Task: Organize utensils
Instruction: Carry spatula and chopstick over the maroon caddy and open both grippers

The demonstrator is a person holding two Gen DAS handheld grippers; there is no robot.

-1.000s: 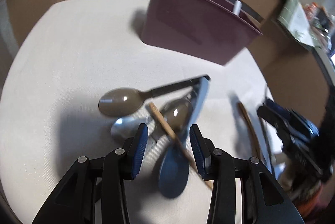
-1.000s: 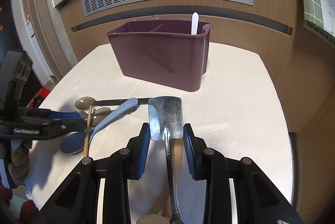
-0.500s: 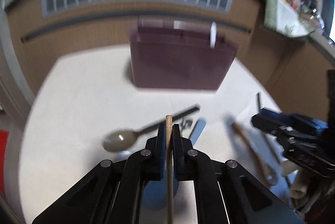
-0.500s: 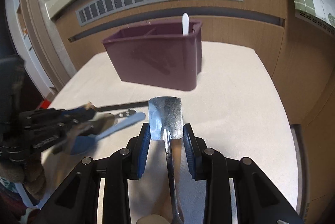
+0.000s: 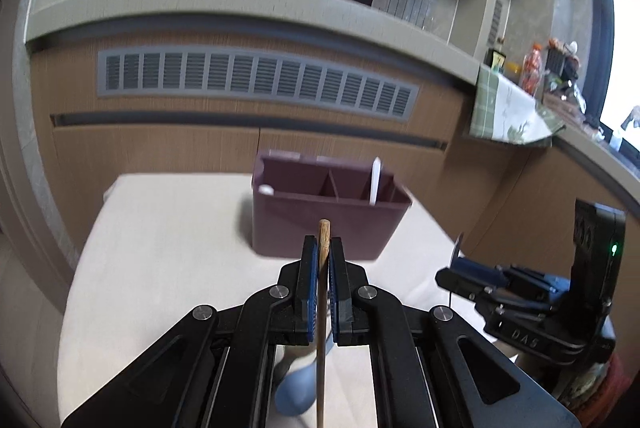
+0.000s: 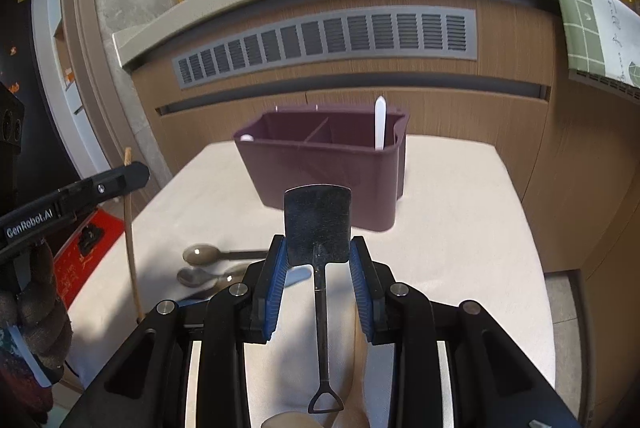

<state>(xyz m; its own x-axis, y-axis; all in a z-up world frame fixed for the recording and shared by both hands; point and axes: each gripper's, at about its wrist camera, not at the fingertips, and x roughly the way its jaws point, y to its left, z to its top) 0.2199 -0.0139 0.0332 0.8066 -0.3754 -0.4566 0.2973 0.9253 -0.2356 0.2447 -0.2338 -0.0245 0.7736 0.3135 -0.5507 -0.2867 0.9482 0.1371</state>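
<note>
Both grippers loaded above the table.
Left gripper (image 5: 323,248) pinches a wooden chopstick (image 5: 322,292); right gripper (image 6: 318,256) clamps a metal shovel-spoon (image 6: 318,224); purple caddy (image 6: 320,168) near table's (image 6: 460,228) far edge.

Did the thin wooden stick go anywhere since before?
Yes. The thin wooden stick came up off the cream table, pinched in the left gripper, with its tip now against the maroon plastic caddy.
</note>
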